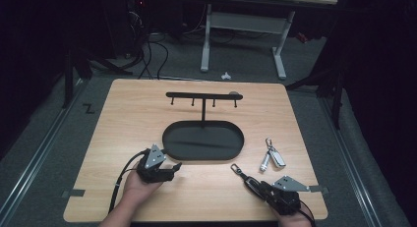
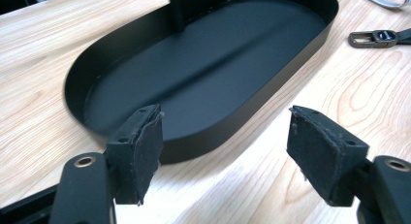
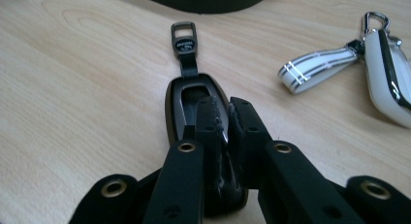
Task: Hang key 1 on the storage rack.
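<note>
A black key fob (image 1: 251,181) with a strap and metal clasp (image 1: 236,168) lies near the table's front right. My right gripper (image 1: 262,187) is shut on the black key fob (image 3: 186,105); one jaw sits in its hollow face and the other outside its side wall. A white key fob (image 1: 277,158) with a striped strap (image 3: 315,69) lies just right of it. My left gripper (image 1: 175,168) stands open with nothing between its jaws, beside the front left rim of a black oval tray (image 1: 216,138). In the left gripper view the left gripper (image 2: 225,141) faces the tray (image 2: 208,64).
A black hook rack (image 1: 201,95) rises on a post from the tray's back edge. The wooden table (image 1: 123,119) ends close behind both hands. Beyond it are cables and a white desk frame (image 1: 243,25) on the floor.
</note>
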Demonstrator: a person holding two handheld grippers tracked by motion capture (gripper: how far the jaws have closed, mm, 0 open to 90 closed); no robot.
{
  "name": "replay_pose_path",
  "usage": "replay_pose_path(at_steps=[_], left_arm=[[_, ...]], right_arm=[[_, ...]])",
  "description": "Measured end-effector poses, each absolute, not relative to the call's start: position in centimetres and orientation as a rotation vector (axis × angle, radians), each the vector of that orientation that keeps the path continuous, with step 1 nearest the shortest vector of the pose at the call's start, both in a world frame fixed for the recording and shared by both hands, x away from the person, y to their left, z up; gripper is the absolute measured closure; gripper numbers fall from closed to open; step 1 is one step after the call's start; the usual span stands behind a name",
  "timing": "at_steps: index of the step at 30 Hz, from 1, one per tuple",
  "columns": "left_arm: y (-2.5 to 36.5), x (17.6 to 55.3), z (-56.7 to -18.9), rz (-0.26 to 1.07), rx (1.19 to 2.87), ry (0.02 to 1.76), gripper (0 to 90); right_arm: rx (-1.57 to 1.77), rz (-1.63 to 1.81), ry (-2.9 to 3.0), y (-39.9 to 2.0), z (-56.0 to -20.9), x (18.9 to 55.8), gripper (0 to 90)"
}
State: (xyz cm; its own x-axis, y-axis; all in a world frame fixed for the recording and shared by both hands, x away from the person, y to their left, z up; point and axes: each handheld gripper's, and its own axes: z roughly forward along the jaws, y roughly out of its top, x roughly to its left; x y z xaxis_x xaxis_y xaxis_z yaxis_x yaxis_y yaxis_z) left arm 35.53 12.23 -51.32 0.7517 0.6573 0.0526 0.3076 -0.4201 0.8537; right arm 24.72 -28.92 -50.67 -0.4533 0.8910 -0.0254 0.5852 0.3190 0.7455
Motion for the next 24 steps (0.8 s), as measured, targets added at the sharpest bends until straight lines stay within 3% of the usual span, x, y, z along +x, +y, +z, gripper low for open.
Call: replay_pose_path(at_steps=[24], left_arm=[[19.2,32.3,-51.7,0.575,1.982,0.922,29.0]], right_arm=[[1.152,0.943,2.268,-24.7,-49.6,30.3,54.8]])
